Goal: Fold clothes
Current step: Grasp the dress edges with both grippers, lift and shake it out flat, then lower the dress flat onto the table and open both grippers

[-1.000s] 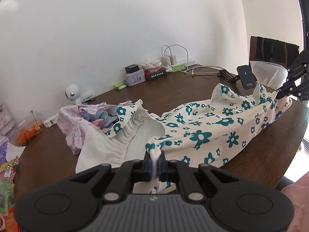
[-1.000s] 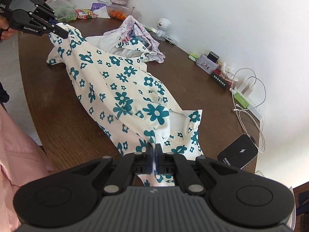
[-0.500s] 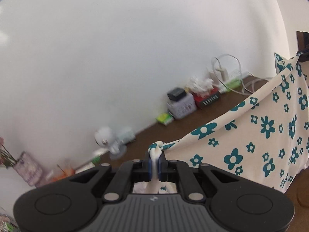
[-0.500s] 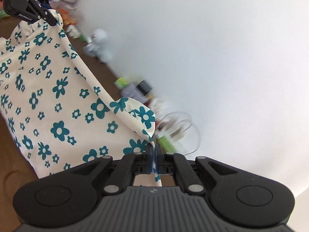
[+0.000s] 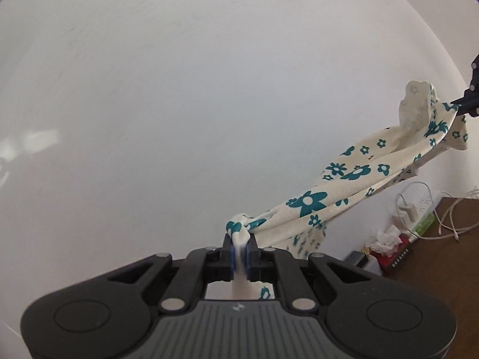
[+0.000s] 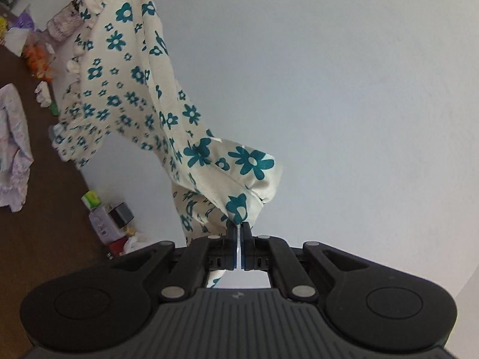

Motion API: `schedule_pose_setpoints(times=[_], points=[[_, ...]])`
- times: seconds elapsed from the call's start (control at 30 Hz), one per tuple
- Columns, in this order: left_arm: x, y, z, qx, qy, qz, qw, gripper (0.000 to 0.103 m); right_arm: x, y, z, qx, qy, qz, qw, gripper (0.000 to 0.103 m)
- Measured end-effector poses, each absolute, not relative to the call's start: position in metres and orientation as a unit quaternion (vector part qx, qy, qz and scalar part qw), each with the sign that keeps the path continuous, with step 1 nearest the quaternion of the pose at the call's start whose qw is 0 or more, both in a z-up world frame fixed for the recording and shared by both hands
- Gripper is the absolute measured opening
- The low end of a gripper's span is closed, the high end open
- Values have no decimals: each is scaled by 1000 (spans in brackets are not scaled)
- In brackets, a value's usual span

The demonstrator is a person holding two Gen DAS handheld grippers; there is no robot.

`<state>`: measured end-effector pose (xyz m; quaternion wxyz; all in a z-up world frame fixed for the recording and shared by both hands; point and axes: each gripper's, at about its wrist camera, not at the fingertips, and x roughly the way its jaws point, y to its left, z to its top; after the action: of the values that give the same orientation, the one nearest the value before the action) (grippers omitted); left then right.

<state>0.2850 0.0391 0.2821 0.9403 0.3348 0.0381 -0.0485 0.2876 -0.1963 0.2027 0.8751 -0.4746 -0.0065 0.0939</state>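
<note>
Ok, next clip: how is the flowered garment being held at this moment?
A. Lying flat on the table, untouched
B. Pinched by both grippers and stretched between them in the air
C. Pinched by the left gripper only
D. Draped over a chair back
B. The left gripper and the right gripper each have their jaws shut on an edge of the flowered garment, which hangs stretched between them above the table.

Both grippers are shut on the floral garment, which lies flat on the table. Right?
Not quite. Both the left gripper and right gripper are shut on the floral garment, but it hangs in the air between them, as both wrist views show.
</note>
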Motion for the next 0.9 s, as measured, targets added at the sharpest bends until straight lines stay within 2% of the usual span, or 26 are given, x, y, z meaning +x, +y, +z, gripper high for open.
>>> schedule_pose_setpoints(times=[0.13, 0.3, 0.43, 0.6, 0.73, 0.77, 0.8, 0.87, 0.9], points=[[222, 36, 186, 350, 120, -106, 923, 5, 235, -220, 112, -486, 60, 146, 860, 1], [151, 34, 75, 307, 227, -182, 906, 1, 144, -250, 25, -480, 141, 213, 839, 1], [110, 28, 38, 274, 262, -229, 897, 1, 89, -266, -7, -474, 181, 242, 827, 1], [88, 31, 25, 262, 281, -243, 891, 1, 57, -283, -21, -460, 203, 246, 829, 1], [86, 40, 28, 245, 284, -219, 901, 14, 53, -289, -23, -432, 216, 250, 839, 3], [90, 43, 31, 238, 284, -213, 904, 21, 54, -290, -24, -423, 220, 251, 842, 5], [96, 46, 35, 231, 285, -204, 907, 38, 57, -291, -22, -407, 222, 252, 849, 9], [108, 53, 41, 219, 287, -187, 914, 55, 61, -297, -8, -363, 225, 254, 868, 27], [117, 58, 44, 216, 289, -174, 916, 56, 68, -300, 3, -331, 228, 258, 878, 39]])
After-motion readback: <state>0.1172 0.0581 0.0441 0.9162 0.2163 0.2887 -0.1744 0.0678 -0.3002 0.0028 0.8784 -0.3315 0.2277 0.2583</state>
